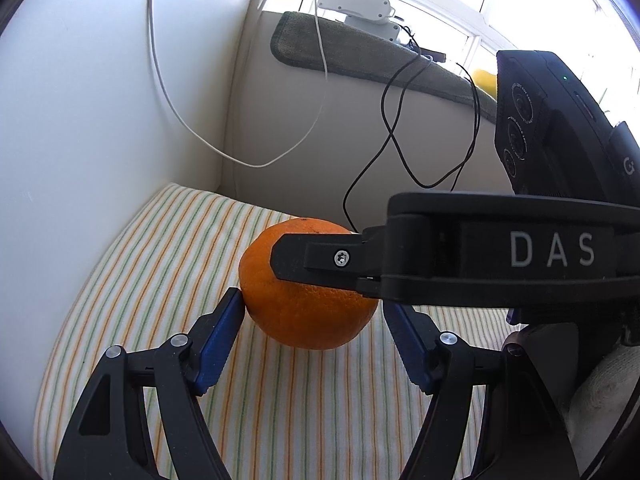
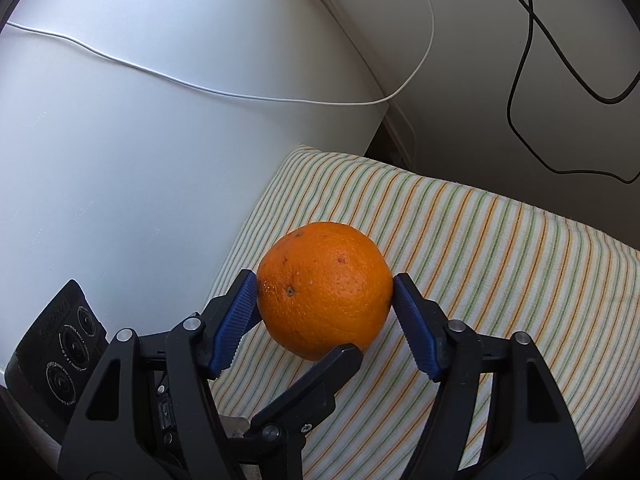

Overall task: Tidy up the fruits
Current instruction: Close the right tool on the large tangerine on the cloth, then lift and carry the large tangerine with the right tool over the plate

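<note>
While the orange [image 1: 308,312] sits between both sets of blue pads at once, each claw meets it from a different side. In the left wrist view the left claw [image 1: 312,320] straddles the fruit: its left pad [image 1: 222,340] touches the peel at its tip, and the right pad [image 1: 408,348] stands just beside the fruit, partly hidden, so contact there cannot be told. Across the top of that view the right claw's black finger [image 1: 316,260] lies against the orange's upper right face.

In the right wrist view the right claw [image 2: 324,312] is closed onto the orange [image 2: 324,288]: the ribbed blue pads [image 2: 236,324] press its left and right flanks. A black finger of the left claw [image 2: 320,380] reaches up from below and meets the underside of the fruit.

The orange hangs over a striped cloth [image 1: 168,264], cream with thin orange and green lines, soft and slightly puffed like a cushion; whether the fruit touches it cannot be told. The peel is dimpled, with small brown specks and a dark navel spot. The claws are matte black plastic with silver pivot pins. Behind stand smooth white panels, over which a white cable [image 2: 224,94] and a black cable [image 2: 520,60] loop. A grey-green mat [image 1: 360,52] lies on the ledge beyond.
</note>
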